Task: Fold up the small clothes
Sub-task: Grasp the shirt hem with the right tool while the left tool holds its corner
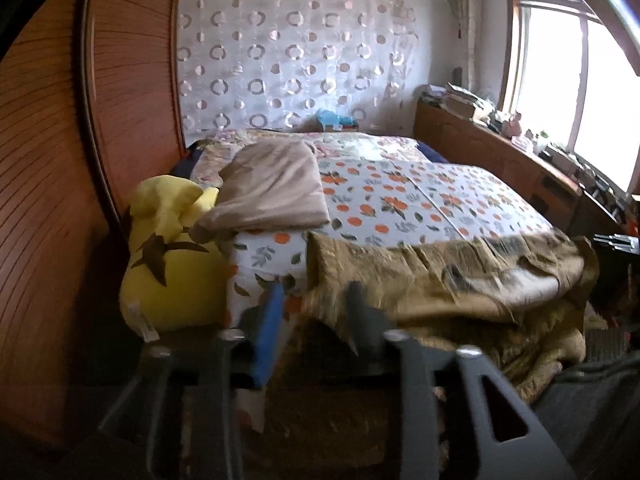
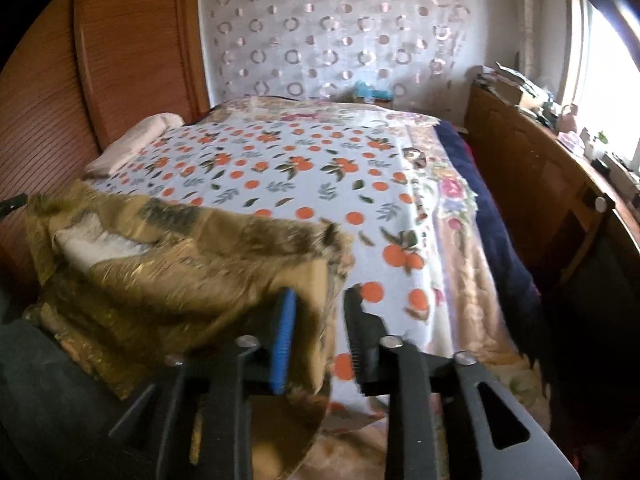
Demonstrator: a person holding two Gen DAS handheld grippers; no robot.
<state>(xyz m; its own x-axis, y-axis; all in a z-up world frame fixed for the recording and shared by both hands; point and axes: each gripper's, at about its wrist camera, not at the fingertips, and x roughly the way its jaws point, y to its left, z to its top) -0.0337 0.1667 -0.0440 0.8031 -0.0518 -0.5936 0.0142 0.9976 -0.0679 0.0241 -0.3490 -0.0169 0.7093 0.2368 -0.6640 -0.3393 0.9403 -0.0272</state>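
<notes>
A tan-gold garment (image 1: 440, 276) with a fur-trimmed edge lies bunched over the near edge of the bed; it also shows in the right wrist view (image 2: 168, 264). My left gripper (image 1: 316, 300) is open at the garment's left corner, with the cloth edge between the jaws. My right gripper (image 2: 320, 312) is open at the garment's right corner, and a flap of cloth hangs between its blue pad (image 2: 285, 336) and black finger (image 2: 356, 320). Neither clamps the cloth as far as I can see.
The bed has an orange-print sheet (image 1: 400, 196) (image 2: 280, 168). A folded beige blanket (image 1: 272, 188) and a yellow plush toy (image 1: 168, 256) sit at its left. A wooden wardrobe (image 1: 52, 160) stands left; a cluttered wooden cabinet (image 1: 500, 156) (image 2: 532, 176) runs under the window right.
</notes>
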